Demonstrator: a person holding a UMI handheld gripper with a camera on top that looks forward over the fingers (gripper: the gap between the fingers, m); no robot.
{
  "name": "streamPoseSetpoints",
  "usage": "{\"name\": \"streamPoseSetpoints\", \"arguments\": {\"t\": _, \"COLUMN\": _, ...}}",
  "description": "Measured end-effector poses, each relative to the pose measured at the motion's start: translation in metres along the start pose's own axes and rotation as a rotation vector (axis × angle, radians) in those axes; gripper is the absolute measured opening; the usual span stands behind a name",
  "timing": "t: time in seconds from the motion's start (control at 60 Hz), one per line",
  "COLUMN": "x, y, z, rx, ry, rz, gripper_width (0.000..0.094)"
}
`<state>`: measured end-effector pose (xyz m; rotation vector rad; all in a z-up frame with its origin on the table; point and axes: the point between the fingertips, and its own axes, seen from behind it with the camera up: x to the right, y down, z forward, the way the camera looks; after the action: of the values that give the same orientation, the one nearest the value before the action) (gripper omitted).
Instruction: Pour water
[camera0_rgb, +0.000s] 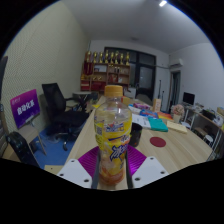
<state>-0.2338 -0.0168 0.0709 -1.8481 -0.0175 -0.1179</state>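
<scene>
A clear bottle (113, 128) with an orange cap, a yellow label and pale orange drink inside stands upright between my fingers. My gripper (113, 170) is shut on the bottle, the magenta pads (91, 159) pressing on its lower half from both sides. The bottle's base is hidden between the fingers, so I cannot tell whether it rests on the wooden table (180, 150) or hangs above it. A small red round thing (157, 143) lies on the table, right of the bottle and beyond the fingers.
The long wooden table runs ahead, with books and papers (158, 124) on its right part. Black office chairs (62, 106) stand to the left. At the back wall is a shelf with trophies (107, 66), and a desk with a monitor (189, 99) far right.
</scene>
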Motion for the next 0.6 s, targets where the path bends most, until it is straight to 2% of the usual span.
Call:
{"name": "streamPoseSetpoints", "arguments": {"t": 0.033, "x": -0.005, "y": 0.0, "z": 0.012, "rx": -0.019, "ry": -0.019, "rz": -0.006, "gripper_width": 0.0365}}
{"name": "streamPoseSetpoints", "arguments": {"t": 0.083, "x": -0.023, "y": -0.007, "z": 0.02, "rx": -0.047, "ry": -0.085, "rz": 0.023, "gripper_width": 0.0363}}
{"name": "streamPoseSetpoints", "arguments": {"t": 0.117, "x": -0.049, "y": -0.021, "z": 0.02, "rx": -0.056, "ry": -0.124, "rz": 0.064, "gripper_width": 0.0321}}
{"name": "streamPoseSetpoints", "arguments": {"t": 0.183, "x": -0.061, "y": -0.048, "z": 0.039, "rx": -0.06, "ry": -0.21, "rz": 0.197, "gripper_width": 0.032}}
{"name": "streamPoseSetpoints", "arguments": {"t": 0.267, "x": -0.098, "y": -0.094, "z": 0.049, "rx": -0.079, "ry": -0.328, "rz": 0.508, "gripper_width": 0.0319}}
{"name": "streamPoseSetpoints", "arguments": {"t": 0.383, "x": -0.086, "y": -0.144, "z": 0.048, "rx": -0.162, "ry": -0.492, "rz": 1.077, "gripper_width": 0.032}}
{"name": "streamPoseSetpoints", "arguments": {"t": 0.45, "x": -0.075, "y": -0.15, "z": 0.056, "rx": -0.197, "ry": -0.541, "rz": 1.361, "gripper_width": 0.0319}}
{"name": "streamPoseSetpoints", "arguments": {"t": 0.467, "x": -0.09, "y": -0.158, "z": 0.068, "rx": -0.203, "ry": -0.507, "rz": 1.443, "gripper_width": 0.0319}}
{"name": "streamPoseSetpoints", "arguments": {"t": 0.483, "x": -0.089, "y": -0.159, "z": 0.043, "rx": -0.22, "ry": -0.536, "rz": 1.505, "gripper_width": 0.0318}}
{"name": "streamPoseSetpoints", "arguments": {"t": 0.517, "x": -0.077, "y": -0.144, "z": 0.064, "rx": -0.248, "ry": -0.555, "rz": 1.626, "gripper_width": 0.0319}}
{"name": "streamPoseSetpoints", "arguments": {"t": 0.533, "x": -0.081, "y": -0.151, "z": 0.043, "rx": -0.268, "ry": -0.554, "rz": 1.7, "gripper_width": 0.0319}}
{"name": "streamPoseSetpoints", "arguments": {"t": 0.6, "x": -0.074, "y": -0.138, "z": 0.042, "rx": -0.333, "ry": -0.563, "rz": 1.937, "gripper_width": 0.032}}
